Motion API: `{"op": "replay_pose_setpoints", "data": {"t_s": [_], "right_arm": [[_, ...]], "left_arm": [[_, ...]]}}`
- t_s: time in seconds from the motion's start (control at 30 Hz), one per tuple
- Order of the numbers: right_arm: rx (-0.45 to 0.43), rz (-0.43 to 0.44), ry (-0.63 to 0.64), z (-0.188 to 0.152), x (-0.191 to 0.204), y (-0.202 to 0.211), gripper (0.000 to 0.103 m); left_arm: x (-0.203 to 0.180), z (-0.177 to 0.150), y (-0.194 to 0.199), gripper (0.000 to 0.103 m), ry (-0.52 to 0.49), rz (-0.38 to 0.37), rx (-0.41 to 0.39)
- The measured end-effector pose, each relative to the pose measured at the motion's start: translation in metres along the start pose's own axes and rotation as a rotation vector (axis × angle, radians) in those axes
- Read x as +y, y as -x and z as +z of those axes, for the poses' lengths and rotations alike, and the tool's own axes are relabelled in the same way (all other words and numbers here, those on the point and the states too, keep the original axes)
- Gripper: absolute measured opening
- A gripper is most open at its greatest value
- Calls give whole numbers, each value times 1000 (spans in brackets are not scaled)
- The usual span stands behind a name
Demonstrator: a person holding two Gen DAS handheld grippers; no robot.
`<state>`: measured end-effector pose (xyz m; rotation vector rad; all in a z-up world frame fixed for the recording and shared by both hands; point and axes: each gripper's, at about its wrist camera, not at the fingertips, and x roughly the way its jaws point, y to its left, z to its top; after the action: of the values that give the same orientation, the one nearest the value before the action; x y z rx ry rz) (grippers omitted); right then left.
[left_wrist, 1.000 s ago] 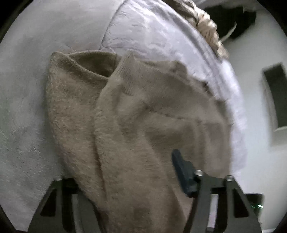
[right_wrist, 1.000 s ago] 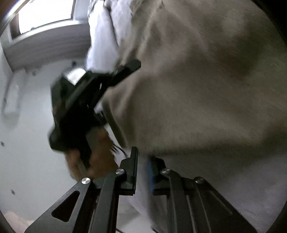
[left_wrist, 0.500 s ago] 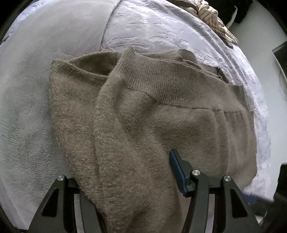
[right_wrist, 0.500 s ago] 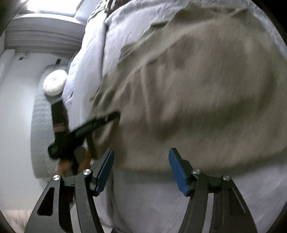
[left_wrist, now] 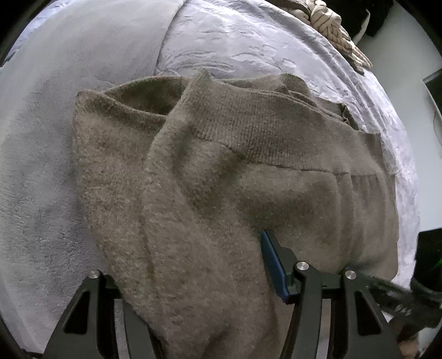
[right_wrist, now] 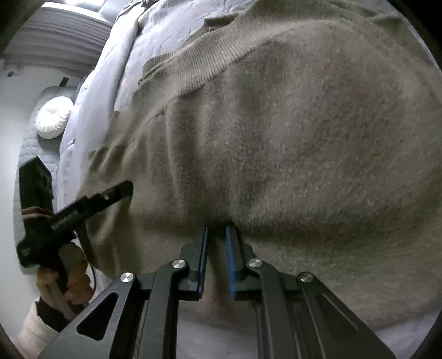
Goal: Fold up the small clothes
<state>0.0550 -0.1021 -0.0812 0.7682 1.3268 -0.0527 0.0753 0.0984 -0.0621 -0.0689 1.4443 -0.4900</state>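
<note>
A taupe knit sweater (left_wrist: 276, 193) lies folded on the pale bed cover (left_wrist: 248, 41), its ribbed band across the top. My left gripper (left_wrist: 199, 248) points down at it. A thick fold fills its jaws and hides the left finger, and the blue right pad (left_wrist: 272, 265) presses the fabric as the jaws close. In the right wrist view the sweater (right_wrist: 304, 138) fills the frame. My right gripper (right_wrist: 216, 229) is closing, its blue pads pinching the near edge. The left gripper (right_wrist: 83, 204) and the hand (right_wrist: 66, 276) holding it sit at the sweater's left edge.
A grey fleece blanket (left_wrist: 41, 165) covers the bed left of the sweater. A cream cable-knit garment (left_wrist: 331, 24) lies at the far edge. Beside the bed stands a quilted grey seat with a round white cushion (right_wrist: 54, 118). The floor drops away on the right.
The right gripper opened wide, moved along the sweater's near edge and closed on it. The top layer now lies spread flat. The left gripper has kept its hold and turned slightly.
</note>
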Motion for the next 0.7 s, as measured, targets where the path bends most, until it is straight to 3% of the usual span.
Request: {"op": "replay_pose_setpoints", "data": {"t_s": [0.07,0.13,0.23,0.37,0.5,0.7], "right_arm": [[-8,9,3,-1,-1,1,12],[-12,25,-4,-1,-4,2,12],[-16,55,-17,-1,-10,3,12],[-17,95,-35,-2,-19,6,13],[-24,165,-70,-4,-30,21,16],[-156,211,-168,-10,-85,81,16]], "left_arm": [[1,0,3,28,1,-20,-21],[2,2,12,21,28,-42,-45],[-1,5,37,20,75,-153,-104],[-34,13,67,20,22,-194,-167],[-99,25,91,20,-133,-197,-229],[-207,20,94,20,-443,-124,-275]]}}
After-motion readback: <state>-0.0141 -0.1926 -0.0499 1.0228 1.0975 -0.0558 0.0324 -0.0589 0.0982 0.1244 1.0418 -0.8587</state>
